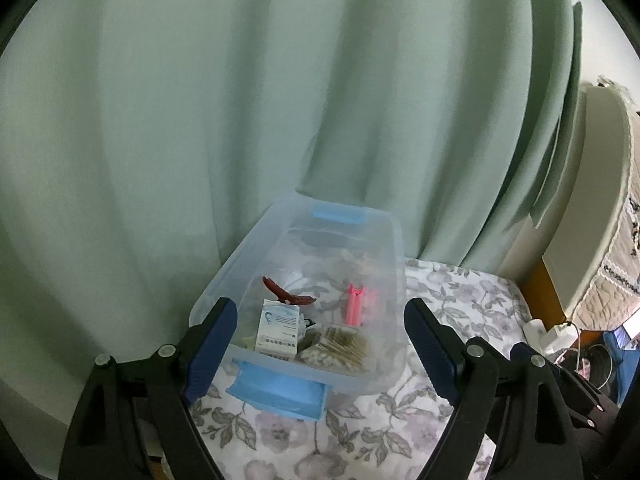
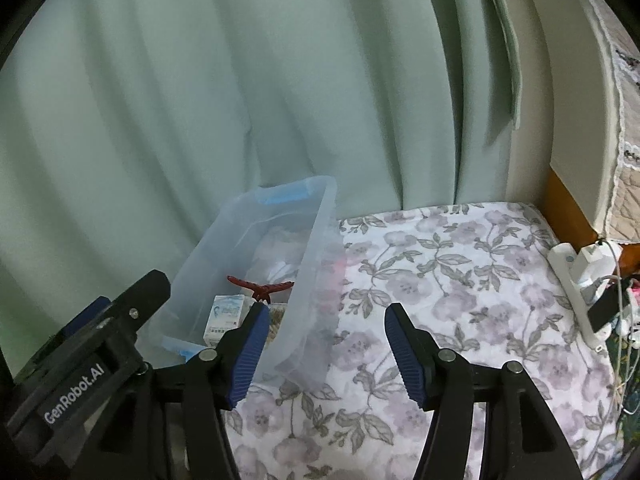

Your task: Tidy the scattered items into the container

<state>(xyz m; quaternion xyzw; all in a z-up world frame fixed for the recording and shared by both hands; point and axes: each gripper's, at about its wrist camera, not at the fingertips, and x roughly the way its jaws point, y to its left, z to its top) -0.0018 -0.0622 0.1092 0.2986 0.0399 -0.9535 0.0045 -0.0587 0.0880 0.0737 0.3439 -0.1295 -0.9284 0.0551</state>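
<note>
container [image 1: 256, 240] of clear plastic sits at twelve o'clock from the left gripper [image 1: 320, 340], whose jaws are spread with nothing between them. inside lie a red hair clip [image 1: 288, 295], a small box [image 1: 278, 330], a pink clip [image 1: 354, 304] and a cotton swabs pack [image 1: 340, 346], so the tidying looks mostly done. the right gripper [image 2: 326, 354], likewise released and empty, hangs over the floral cloth [image 2: 460, 300] with the container at ten o'clock; only its view shows the cloth bare of stray items and a power strip [image 2: 576, 288] at three o'clock.
</note>
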